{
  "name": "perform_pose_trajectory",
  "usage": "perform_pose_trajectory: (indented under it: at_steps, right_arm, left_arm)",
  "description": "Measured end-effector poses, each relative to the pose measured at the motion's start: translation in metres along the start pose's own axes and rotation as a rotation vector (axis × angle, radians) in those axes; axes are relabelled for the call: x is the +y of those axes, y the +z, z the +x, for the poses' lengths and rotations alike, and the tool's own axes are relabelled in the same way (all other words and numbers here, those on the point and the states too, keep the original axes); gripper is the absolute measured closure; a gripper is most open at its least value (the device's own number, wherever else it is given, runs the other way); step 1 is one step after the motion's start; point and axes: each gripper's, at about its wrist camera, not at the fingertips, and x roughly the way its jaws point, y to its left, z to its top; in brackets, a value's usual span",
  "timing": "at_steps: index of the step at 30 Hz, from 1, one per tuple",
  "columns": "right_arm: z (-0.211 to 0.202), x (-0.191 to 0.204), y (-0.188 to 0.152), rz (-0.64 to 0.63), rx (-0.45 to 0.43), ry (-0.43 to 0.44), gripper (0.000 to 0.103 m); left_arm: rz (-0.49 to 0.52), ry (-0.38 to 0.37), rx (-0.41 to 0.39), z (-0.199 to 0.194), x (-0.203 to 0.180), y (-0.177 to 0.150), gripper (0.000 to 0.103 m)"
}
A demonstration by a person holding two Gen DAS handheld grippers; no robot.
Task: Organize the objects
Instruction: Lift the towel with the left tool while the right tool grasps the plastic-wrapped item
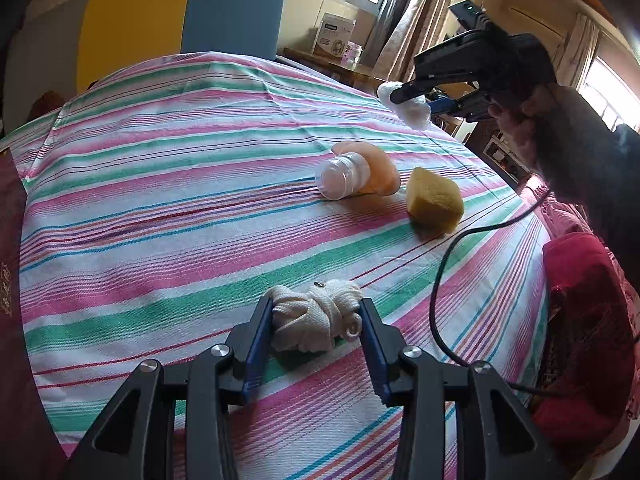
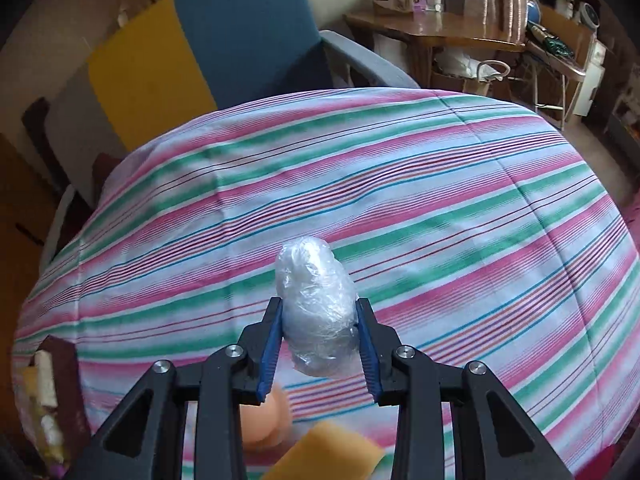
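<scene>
Both tools are loaded, so the step in hand looks like carrying two things at once to where they belong. The left hand-held gripper (image 1: 317,322) pinches a bundle of white cord (image 1: 316,320) between its blue pads, low over the near part of the table (image 1: 160,184); I cannot tell if the bundle touches the cloth or is just above it. The right hand-held gripper (image 2: 319,338) pinches a wad of clear plastic wrap (image 2: 318,312), raised in the air over the right side of the table.

Near the right edge lie a clear plastic cup (image 1: 340,176) on its side, touching a peach-coloured soft object (image 1: 376,168), and just beside them a yellow sponge (image 1: 434,200). In my judgement the next move calls for choosing one place for each item and lowering it there before the jaws are released, because the wrap is light and can stick to a pad.

A striped cloth in pink, green and white covers the table. Behind the far edge stands a chair with a blue back (image 2: 248,36) and a yellow panel (image 2: 148,72); a wooden side table (image 2: 432,34) with a box stands near curtained windows. A black cable (image 1: 444,280) runs over the right edge.
</scene>
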Motion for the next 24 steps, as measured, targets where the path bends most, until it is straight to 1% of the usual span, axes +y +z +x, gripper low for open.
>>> perform_pose_trajectory:
  at_steps: [3, 5, 8, 11, 15, 17, 19, 21, 24]
  right_arm:
    - [-0.022, 0.021, -0.031, -0.033, -0.003, 0.085, 0.067]
    - [-0.028, 0.033, -0.053, -0.048, 0.012, 0.134, 0.067]
    - [-0.023, 0.052, -0.085, -0.093, 0.054, 0.182, 0.067]
    - [-0.009, 0.065, -0.109, -0.112, 0.105, 0.216, 0.067]
    - [0.008, 0.078, -0.126, -0.187, 0.162, 0.195, 0.067]
    - [0.017, 0.085, -0.132, -0.236, 0.185, 0.140, 0.067]
    - [0.026, 0.089, -0.137, -0.266, 0.215, 0.106, 0.067]
    - [0.026, 0.092, -0.139, -0.295, 0.205, 0.095, 0.067]
    - [0.027, 0.091, -0.139, -0.297, 0.206, 0.095, 0.068]
  left_arm:
    - [0.022, 0.028, 0.009, -0.001, -0.005, 0.002, 0.061]
    - [0.028, 0.052, 0.025, -0.005, -0.009, 0.002, 0.063]
    - [0.012, 0.057, 0.037, -0.018, -0.010, 0.002, 0.064]
    - [0.017, 0.061, 0.015, -0.042, -0.014, 0.002, 0.064]
    - [0.029, 0.090, -0.047, -0.084, -0.016, 0.005, 0.064]
    - [0.024, 0.114, -0.083, -0.103, -0.014, 0.008, 0.064]
    - [0.013, 0.138, -0.103, -0.117, -0.010, 0.010, 0.064]
    - [-0.007, 0.156, -0.118, -0.130, -0.003, 0.009, 0.064]
    - [-0.034, 0.175, -0.134, -0.144, 0.005, 0.007, 0.064]
